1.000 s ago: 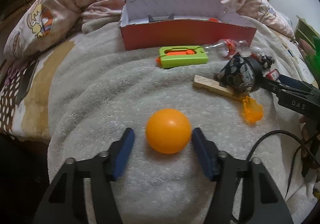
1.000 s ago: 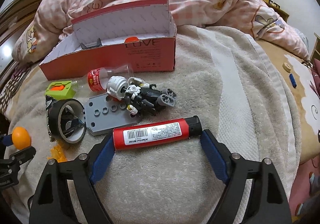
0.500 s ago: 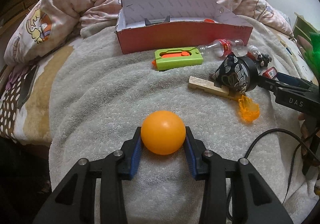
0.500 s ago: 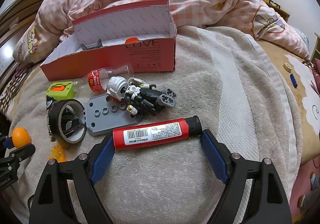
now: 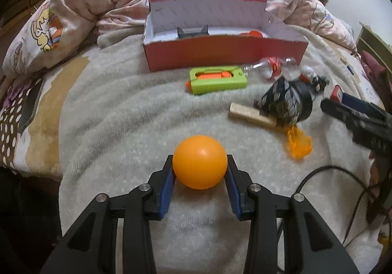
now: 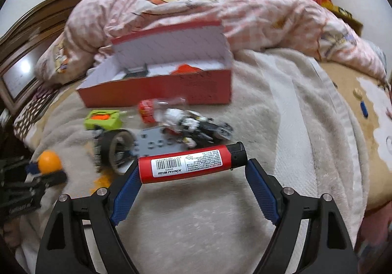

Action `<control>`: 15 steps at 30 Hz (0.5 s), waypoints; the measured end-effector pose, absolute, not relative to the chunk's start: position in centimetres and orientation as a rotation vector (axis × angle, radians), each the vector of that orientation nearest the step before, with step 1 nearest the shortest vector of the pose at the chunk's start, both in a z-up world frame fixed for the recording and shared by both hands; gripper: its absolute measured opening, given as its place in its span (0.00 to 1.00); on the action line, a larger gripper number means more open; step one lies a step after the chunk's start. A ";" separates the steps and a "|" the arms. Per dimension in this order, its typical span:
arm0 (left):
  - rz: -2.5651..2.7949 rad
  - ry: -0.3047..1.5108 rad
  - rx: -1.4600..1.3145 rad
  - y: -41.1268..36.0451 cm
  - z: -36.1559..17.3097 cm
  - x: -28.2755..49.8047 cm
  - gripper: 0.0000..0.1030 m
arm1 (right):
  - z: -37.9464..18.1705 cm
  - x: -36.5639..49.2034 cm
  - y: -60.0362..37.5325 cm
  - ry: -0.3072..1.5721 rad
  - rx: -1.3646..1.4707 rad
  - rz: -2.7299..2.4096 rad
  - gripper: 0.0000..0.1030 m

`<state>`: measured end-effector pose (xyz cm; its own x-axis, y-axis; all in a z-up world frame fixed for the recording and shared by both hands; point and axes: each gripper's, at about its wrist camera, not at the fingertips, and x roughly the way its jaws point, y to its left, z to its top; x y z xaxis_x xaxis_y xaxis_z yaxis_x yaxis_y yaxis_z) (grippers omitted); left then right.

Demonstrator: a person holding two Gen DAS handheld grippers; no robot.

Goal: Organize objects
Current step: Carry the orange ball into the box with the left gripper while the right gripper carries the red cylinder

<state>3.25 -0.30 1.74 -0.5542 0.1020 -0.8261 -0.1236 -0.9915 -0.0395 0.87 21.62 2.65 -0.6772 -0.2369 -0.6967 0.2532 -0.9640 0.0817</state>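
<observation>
An orange ball (image 5: 199, 161) sits between the blue pads of my left gripper (image 5: 199, 166), which is shut on it just above the grey blanket. In the right wrist view a red lighter (image 6: 191, 166) with a black cap spans the fingertips of my right gripper (image 6: 193, 170), gripped end to end and lifted off the blanket. An open red box (image 5: 220, 56) with white inner walls stands at the back, against the pink quilt; a small dark part and something orange lie inside. The left gripper with the ball also shows at the left edge of the right wrist view.
On the blanket before the box lie a green and orange toy (image 5: 218, 80), a clear bottle (image 5: 274, 67), a patterned tape roll (image 5: 286, 102), a wooden block (image 5: 250, 113), an orange translucent piece (image 5: 299, 145), a toy robot (image 6: 193, 124) and a grey plate (image 6: 156, 141). A black cable (image 5: 343, 176) trails at right.
My left jaws have closed from either side onto the orange ball. My right gripper has risen and tilted up, carrying the red lighter off the blanket.
</observation>
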 end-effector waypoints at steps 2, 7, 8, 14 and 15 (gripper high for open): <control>2.663 0.032 -1.400 -0.2 2.4 2.7 0.37 | 3.2 1.3 20.8 0.057 1.079 -2.637 0.82; 2.656 0.028 -1.356 0.0 4.3 1.6 0.37 | 4.4 1.1 19.4 0.063 1.088 -2.565 0.82; 2.654 0.028 -1.344 0.1 4.7 1.4 0.37 | 4.6 1.0 19.3 0.060 1.089 -2.556 0.82; 2.652 0.014 -1.276 0.5 7.4 -0.7 0.37 | 6.6 -0.2 18.5 0.078 1.072 -2.532 0.82; 2.656 0.026 -1.264 0.6 7.8 -1.2 0.37 | 6.9 -0.4 18.4 0.086 1.066 -2.530 0.82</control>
<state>-1.23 0.64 7.83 -0.6144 0.1713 -0.7702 -0.1866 -0.9800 -0.0691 -0.40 18.40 6.92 -0.6331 -0.3310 -0.6998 0.3778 -0.9211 0.0939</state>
